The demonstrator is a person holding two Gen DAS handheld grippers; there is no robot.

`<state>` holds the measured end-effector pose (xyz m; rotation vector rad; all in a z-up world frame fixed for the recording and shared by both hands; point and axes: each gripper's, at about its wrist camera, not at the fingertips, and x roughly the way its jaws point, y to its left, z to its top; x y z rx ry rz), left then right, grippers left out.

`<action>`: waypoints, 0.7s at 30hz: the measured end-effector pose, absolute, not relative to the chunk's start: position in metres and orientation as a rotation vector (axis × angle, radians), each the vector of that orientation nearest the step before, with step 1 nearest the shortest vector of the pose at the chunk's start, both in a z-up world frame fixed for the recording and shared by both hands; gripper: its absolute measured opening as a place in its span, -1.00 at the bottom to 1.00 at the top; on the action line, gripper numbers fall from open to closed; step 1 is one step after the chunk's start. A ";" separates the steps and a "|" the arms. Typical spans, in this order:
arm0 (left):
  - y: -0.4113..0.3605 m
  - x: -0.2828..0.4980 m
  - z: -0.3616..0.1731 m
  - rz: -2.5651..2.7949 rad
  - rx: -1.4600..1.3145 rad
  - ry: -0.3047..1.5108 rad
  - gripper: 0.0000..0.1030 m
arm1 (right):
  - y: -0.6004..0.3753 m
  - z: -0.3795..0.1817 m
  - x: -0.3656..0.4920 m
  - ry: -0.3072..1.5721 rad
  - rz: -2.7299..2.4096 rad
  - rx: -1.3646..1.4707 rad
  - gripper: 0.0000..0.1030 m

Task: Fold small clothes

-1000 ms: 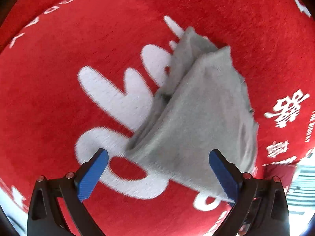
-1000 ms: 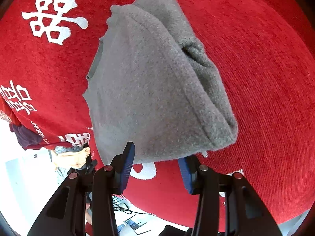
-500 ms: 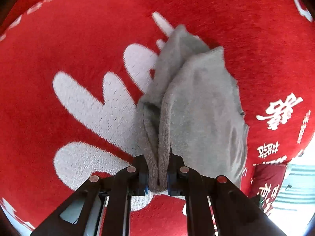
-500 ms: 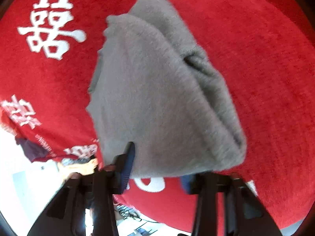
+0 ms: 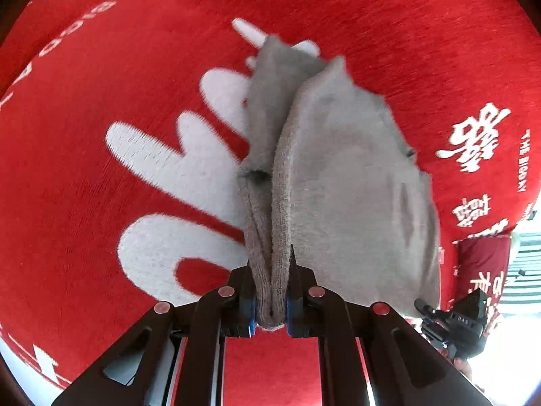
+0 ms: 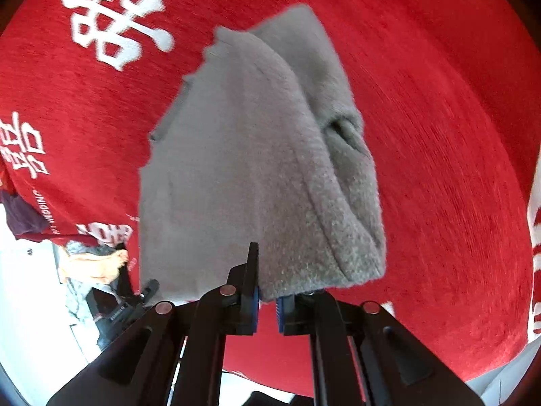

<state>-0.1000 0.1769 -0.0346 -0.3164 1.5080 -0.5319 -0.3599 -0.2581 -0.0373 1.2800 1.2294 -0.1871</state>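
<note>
A small grey knit garment [image 5: 341, 182] lies partly folded on a red cloth [image 5: 101, 67] with white print. My left gripper [image 5: 270, 291] is shut on its ribbed hem, which bunches between the blue pads. In the right wrist view the garment [image 6: 243, 169] fills the middle, and my right gripper [image 6: 267, 301] is shut on its near edge, with the fabric draped up and away from the jaws. The far end of the garment rests on the cloth.
The red cloth [image 6: 456, 135] carries white characters [image 6: 118, 23] and a large white shape [image 5: 175, 169]. Its edge drops off at the right of the left wrist view, where the other gripper [image 5: 456, 318] shows. A heap of clothes [image 6: 91, 264] lies beyond the cloth's left edge.
Both grippers went from open to shut on the garment's near edge. The left closed first on the hem, then the right closed. The garment's near edge has lifted and bunched.
</note>
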 end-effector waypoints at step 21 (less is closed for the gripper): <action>0.182 -0.105 -0.016 -0.307 -0.008 1.483 -0.06 | -0.208 -0.006 -0.348 1.475 -0.116 0.953 -0.41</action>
